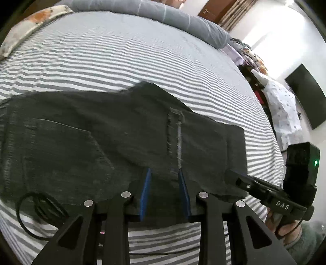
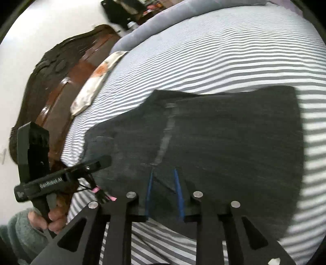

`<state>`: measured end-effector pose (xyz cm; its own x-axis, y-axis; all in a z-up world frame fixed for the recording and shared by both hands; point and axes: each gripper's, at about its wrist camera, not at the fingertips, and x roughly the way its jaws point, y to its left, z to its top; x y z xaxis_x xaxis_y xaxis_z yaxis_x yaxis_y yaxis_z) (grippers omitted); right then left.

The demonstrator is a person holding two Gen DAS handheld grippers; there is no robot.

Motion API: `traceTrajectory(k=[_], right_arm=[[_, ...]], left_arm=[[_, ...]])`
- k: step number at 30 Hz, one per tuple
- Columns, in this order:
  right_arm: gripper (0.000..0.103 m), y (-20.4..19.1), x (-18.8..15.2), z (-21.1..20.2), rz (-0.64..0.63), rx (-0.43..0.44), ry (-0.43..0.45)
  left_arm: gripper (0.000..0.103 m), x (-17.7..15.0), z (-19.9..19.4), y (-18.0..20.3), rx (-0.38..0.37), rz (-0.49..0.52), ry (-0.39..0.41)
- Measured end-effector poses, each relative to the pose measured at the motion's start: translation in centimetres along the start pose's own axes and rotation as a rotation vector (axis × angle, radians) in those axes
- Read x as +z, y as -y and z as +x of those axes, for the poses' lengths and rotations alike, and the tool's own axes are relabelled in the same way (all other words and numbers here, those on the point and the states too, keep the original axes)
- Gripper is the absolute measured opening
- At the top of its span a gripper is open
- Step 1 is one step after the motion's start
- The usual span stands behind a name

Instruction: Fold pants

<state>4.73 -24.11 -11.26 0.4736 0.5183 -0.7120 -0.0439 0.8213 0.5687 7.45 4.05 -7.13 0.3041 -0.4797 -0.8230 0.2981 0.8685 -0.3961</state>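
Dark grey-black pants (image 1: pixel 85 138) lie folded flat on the striped bed sheet (image 1: pixel 101 61). They also show in the right wrist view (image 2: pixel 224 142). My left gripper (image 1: pixel 165 171) hangs over the near edge of the pants, its blue-padded fingers (image 1: pixel 145 193) a small gap apart with cloth between them. My right gripper (image 2: pixel 164 172) stands the same way over the near edge, blue fingers (image 2: pixel 179 195) slightly apart over a fold. Each gripper shows in the other's view, the right one (image 1: pixel 264 187) at the pants' right end, the left one (image 2: pixel 61 177) at their left end.
A grey rolled blanket (image 1: pixel 163 14) lies along the far edge of the bed. A floral pillow (image 2: pixel 95 81) sits by the brown headboard (image 2: pixel 57 85). A black cable (image 1: pixel 36 205) loops on the sheet at the near left. Clothes and a dark screen (image 1: pixel 305 95) stand right of the bed.
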Motion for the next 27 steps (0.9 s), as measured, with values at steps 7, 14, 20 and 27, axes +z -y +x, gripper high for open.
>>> traceTrajectory(k=[7, 14, 20, 27], right_arm=[[0.026, 4.2, -2.2, -3.5, 0.082, -0.056, 0.042], [0.030, 5.7, -2.8, -3.8, 0.117, -0.062, 0.064], [0.031, 6.6, -2.8, -3.3, 0.134, -0.051, 0.066], [0.033, 7.3, -2.4, -2.7, 0.143, -0.041, 0.066]], left_arm=[[0.033, 0.5, 3.8, 1.7, -0.100, -0.006, -0.124], [0.038, 1.2, 6.1, 2.7, -0.066, 0.018, -0.152], [0.038, 1.7, 7.6, 3.8, -0.002, 0.055, -0.138], [0.038, 2.4, 7.7, 2.4, 0.061, 0.063, -0.093]])
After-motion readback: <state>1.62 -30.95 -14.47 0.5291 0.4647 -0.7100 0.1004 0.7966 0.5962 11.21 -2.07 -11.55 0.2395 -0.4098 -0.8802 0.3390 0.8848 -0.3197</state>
